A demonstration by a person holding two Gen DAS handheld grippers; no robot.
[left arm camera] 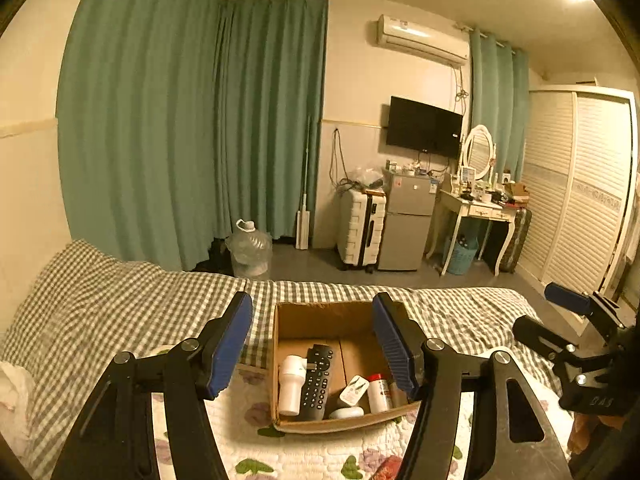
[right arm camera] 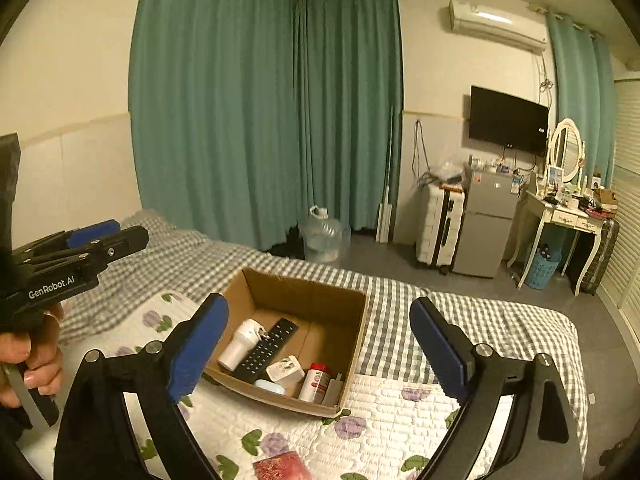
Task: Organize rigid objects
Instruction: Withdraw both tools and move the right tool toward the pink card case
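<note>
An open cardboard box sits on the bed. Inside lie a black remote, a white cup, a white charger, a red-capped white bottle and a pale round dish. My left gripper hangs open above the box, nothing between its blue pads. My right gripper is wide open above the box, holding nothing. Each gripper shows at the edge of the other's view.
The bed has a checked sheet and a floral quilt. A red packet lies at the quilt's near edge. Beyond the bed stand a water jug, suitcase, small fridge and dressing table.
</note>
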